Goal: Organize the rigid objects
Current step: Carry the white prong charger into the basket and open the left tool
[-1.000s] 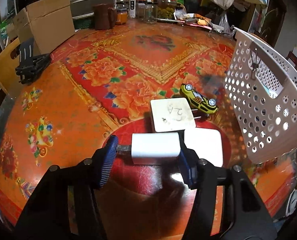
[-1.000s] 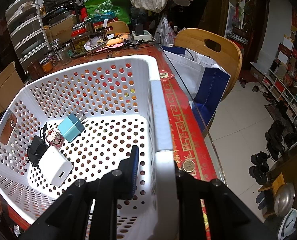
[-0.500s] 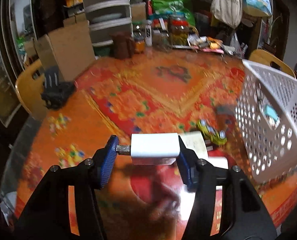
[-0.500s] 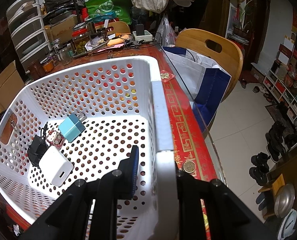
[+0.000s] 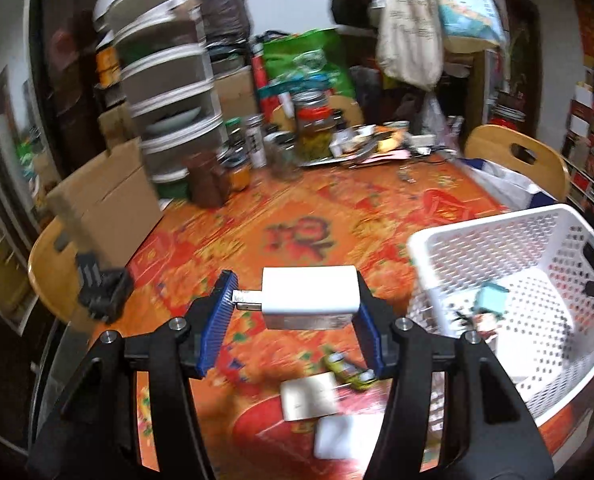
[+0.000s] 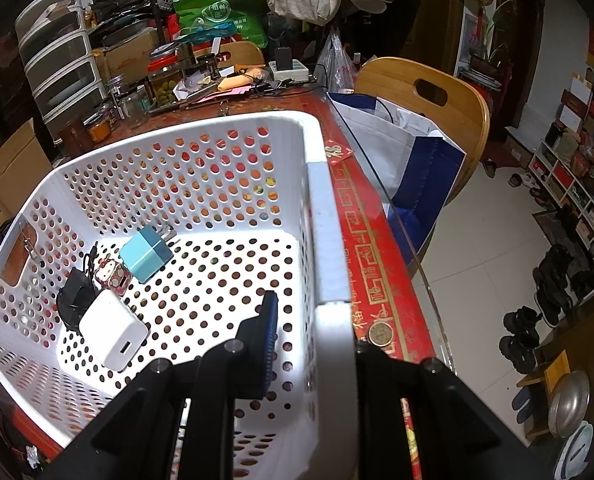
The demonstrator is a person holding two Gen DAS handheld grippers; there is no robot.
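Left gripper (image 5: 297,308) clamped on white charger (image 5: 309,294), prongs against left pad, held in air above table (image 5: 257,220), beside basket's outer wall. Right gripper (image 6: 313,336) clamped on white basket (image 6: 201,160) rim, near table's right edge. Basket holds blue charger (image 6: 147,254), second white charger (image 6: 113,332), black item, small pink item. Toy car (image 5: 349,370), two flat white adapters lie on table below left gripper.

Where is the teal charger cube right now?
In the right wrist view, the teal charger lies inside the white basket, left of centre, beside the small pink case.
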